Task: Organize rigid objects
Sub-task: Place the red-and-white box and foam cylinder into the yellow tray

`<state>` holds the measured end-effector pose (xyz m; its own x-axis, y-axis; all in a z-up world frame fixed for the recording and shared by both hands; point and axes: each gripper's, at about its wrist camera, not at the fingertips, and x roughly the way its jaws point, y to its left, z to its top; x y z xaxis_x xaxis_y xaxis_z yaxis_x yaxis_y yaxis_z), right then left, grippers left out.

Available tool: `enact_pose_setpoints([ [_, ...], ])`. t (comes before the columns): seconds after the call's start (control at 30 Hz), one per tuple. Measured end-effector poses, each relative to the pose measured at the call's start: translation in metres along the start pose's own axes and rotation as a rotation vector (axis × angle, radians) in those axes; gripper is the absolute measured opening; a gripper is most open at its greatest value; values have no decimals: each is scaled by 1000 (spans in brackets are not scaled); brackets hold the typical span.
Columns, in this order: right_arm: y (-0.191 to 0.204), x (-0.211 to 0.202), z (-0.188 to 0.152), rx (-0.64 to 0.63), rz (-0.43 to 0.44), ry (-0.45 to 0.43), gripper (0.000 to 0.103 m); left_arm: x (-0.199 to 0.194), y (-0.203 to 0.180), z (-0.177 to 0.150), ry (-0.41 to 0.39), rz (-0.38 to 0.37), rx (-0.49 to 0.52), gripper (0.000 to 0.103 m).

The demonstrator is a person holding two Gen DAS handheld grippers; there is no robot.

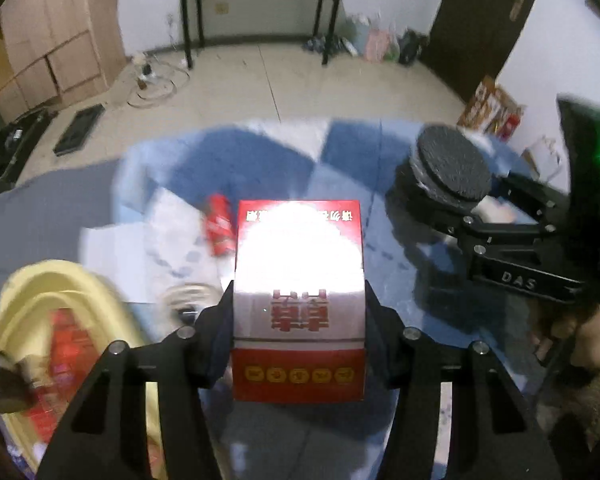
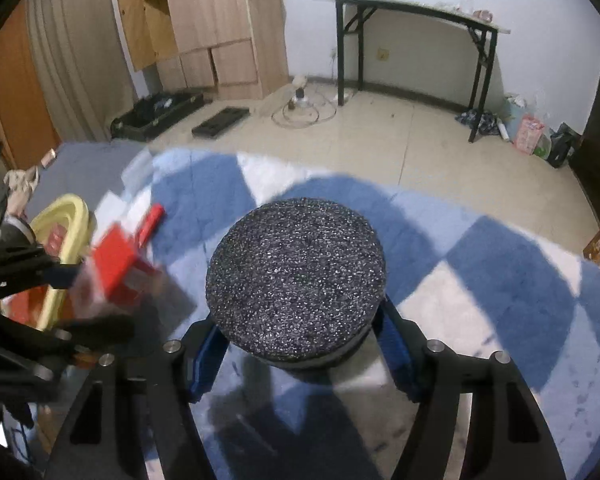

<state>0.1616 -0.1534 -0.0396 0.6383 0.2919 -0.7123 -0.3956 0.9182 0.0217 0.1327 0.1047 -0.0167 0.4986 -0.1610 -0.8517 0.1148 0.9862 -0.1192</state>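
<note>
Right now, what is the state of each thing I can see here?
Left gripper: shut on the red and white carton.
Red and white carton: held above the table.
Right gripper: around the dark round speckled jar.
Yellow plastic basket: holds red packs.
Small red pack: lying on the blue checked cloth.

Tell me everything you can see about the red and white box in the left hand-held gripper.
The red and white box looks like glossy cardboard: red bands at both ends, a white middle washed out by glare, red characters and a row of yellow round emblems. It is rectangular, closed, and pointing away from the camera. The left hand-held gripper grips its two long sides, holding it above the blue and white checked cloth. Nothing else touches it.
</note>
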Motion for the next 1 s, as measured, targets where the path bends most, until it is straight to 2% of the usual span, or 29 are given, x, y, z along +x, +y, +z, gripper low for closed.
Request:
enact_pose_setpoints([
  [0.07, 6, -16, 5, 0, 24, -23, 68, -33, 16, 0, -43, 32, -19, 57],
  [0.17, 38, -39, 9, -56, 85, -39, 68, -81, 52, -9, -100, 117, -63, 57],
  [0.33, 132, -61, 13, -189, 222, -10, 68, -129, 128, -57, -133, 269, -238, 57],
  [0.5, 219, -44, 11, -296, 292, 58, 68, -137, 179, -112, -98, 283, -401, 57],
  [0.63, 270, -18, 8, -378, 291, 123, 68, -118, 201, -143, -28, 286, -478, 57],
  [0.83, 307, 34, 20, -466, 243, 183, 68, -92, 215, -157, 28, 231, -520, 57],
  [1.0, 322, 59, 19, -472, 239, 195, 70, -84, 221, -161, 12, 208, -551, 60],
])
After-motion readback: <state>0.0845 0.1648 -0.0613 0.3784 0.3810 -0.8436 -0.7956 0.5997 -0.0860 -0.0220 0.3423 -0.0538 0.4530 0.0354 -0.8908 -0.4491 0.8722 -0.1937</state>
